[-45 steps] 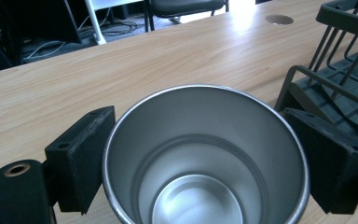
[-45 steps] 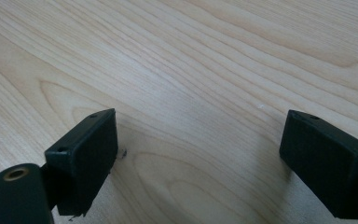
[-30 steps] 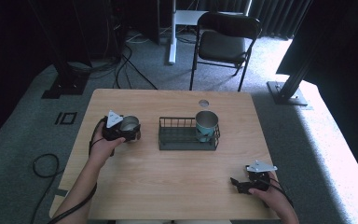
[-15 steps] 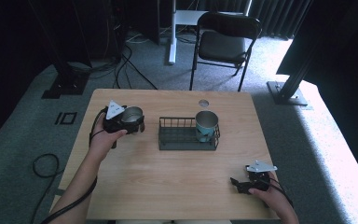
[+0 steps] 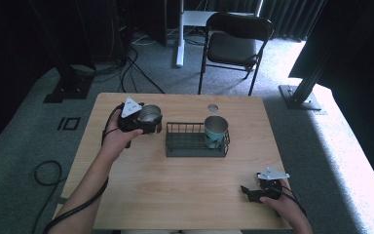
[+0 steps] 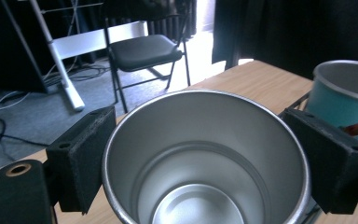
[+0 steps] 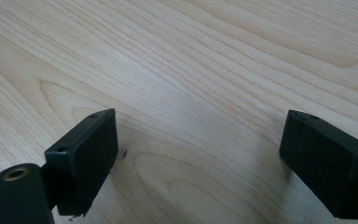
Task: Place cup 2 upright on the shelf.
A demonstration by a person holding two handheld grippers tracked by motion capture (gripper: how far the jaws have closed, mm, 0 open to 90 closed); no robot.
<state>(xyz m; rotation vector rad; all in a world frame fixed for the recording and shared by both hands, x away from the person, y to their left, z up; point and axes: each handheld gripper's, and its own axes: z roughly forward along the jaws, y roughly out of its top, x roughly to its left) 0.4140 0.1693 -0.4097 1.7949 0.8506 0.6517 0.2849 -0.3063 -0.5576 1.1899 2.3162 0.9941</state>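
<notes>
My left gripper [image 5: 148,122] is shut on a bare steel cup [image 5: 149,113], lifted above the table's left back part, just left of the wire rack [image 5: 187,145]. In the left gripper view the steel cup [image 6: 205,158] sits upright between the two black pads [image 6: 86,154], its mouth open and nothing inside. A teal cup [image 5: 215,130] stands upright in the right end of the rack, and the teal cup [image 6: 342,95] appears again at the right of the left gripper view. My right gripper [image 5: 248,191] rests near the table's front right, open, with bare wood between its pads [image 7: 86,149].
The wooden table [image 5: 185,195] has a round cable hole [image 5: 213,107] near its back edge. A black folding chair [image 5: 233,46] and a white desk leg [image 5: 180,34] stand behind the table. Cables lie on the grey carpet at the left.
My left gripper has risen with the steel cup and shifted right, toward the rack. The right hand has stayed where it was.
</notes>
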